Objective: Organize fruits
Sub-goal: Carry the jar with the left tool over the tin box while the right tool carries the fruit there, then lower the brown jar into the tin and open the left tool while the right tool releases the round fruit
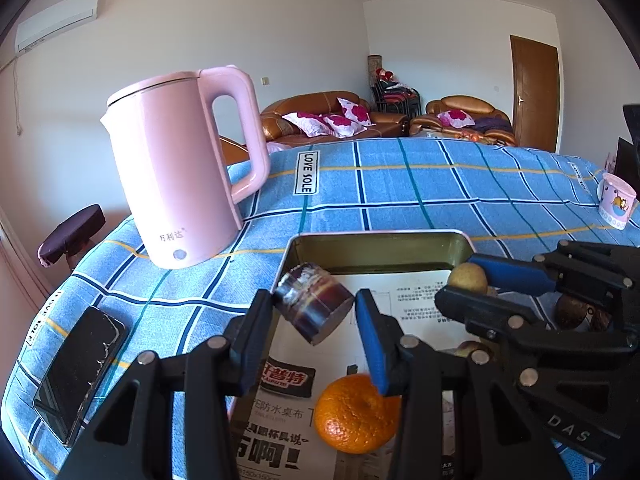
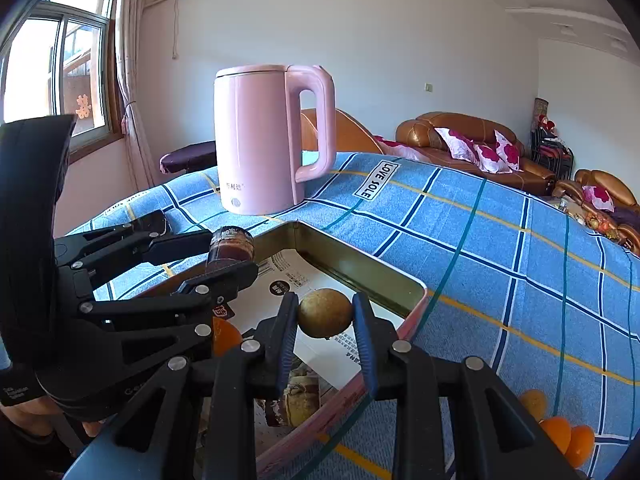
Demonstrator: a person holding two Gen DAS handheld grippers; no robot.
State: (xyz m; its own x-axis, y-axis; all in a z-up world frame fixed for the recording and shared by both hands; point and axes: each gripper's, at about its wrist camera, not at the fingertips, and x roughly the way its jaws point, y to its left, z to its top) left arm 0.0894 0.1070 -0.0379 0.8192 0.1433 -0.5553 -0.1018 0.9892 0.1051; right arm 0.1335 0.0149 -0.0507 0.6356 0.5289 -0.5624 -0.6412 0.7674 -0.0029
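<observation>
A short dark purple cylindrical piece [image 1: 314, 304] is tilted between the pads of my left gripper [image 1: 314, 309], which is shut on it above the far left corner of the metal tray [image 1: 380, 242]. My right gripper [image 2: 325, 305] is shut on a small round yellow-brown fruit [image 2: 325, 313] over the tray's far right side [image 2: 362, 266]. Each gripper shows in the other's view: the right gripper [image 1: 460, 279] with its fruit [image 1: 462, 276], and the left gripper [image 2: 228, 255] with the purple piece [image 2: 231, 245]. An orange [image 1: 354, 414] lies in the tray on printed paper.
A pink kettle [image 1: 176, 168] stands just behind the tray's left corner. A black phone [image 1: 80, 372] lies at the table's left edge and a mug [image 1: 616, 200] at the far right. Loose oranges [image 2: 560, 432] sit on the blue checked cloth right of the tray.
</observation>
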